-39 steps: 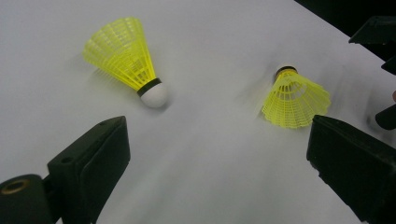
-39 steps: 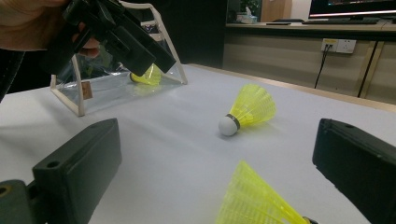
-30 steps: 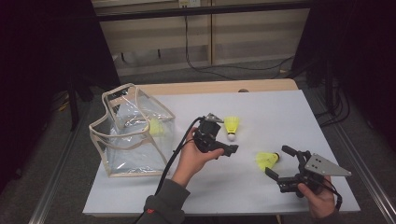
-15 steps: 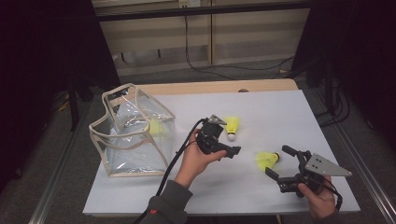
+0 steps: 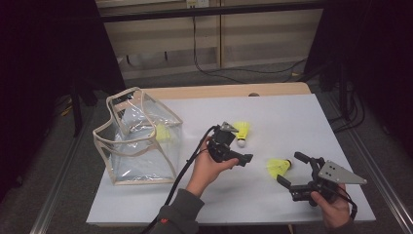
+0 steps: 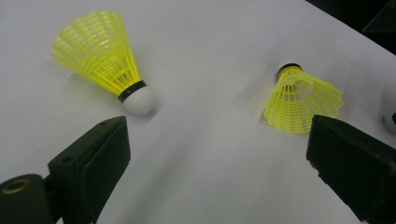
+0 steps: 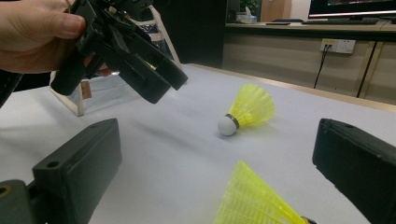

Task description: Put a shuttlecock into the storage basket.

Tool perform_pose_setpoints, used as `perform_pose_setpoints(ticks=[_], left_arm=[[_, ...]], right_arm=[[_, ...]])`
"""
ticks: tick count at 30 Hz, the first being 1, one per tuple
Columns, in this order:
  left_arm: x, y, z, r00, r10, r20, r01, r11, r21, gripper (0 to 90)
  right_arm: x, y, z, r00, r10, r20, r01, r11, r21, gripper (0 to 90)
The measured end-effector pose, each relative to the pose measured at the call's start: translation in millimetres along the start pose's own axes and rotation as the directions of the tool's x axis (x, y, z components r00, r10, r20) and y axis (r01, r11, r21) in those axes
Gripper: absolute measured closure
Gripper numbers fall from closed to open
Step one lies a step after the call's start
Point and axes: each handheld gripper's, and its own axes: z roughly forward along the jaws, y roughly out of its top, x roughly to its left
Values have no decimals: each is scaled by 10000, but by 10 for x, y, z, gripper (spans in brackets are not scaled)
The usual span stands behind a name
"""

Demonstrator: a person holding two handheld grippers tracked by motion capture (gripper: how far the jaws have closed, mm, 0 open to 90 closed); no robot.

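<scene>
Showing work partly done: one yellow shuttlecock [image 5: 162, 132] already inside the clear bag [image 5: 139, 141], two left on the table [image 5: 272, 204]. Left gripper [image 5: 239, 155] held above the far shuttlecock [image 5: 242, 131], fingers wide apart and empty; right gripper [image 5: 291, 169] resting with fingers spread on either side of the near shuttlecock [image 5: 278, 167], not closed on it. Compared with a second ago: left gripper shifted slightly right and toward the near edge, right gripper and both shuttlecocks unmoved.
</scene>
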Motion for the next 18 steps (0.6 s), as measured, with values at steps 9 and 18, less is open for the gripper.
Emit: perform_pose_setpoints(ticks=[9, 18], left_arm=[[-19, -18, 103, 10000, 43, 55, -43, 10000, 32, 66], [-21, -26, 157, 9999, 36, 138, -35, 10000, -27, 67]], right_arm=[[3, 3, -4, 10000, 38, 12, -38, 10000, -2, 11], [-1, 3, -4, 10000, 23, 15, -23, 10000, -3, 11]])
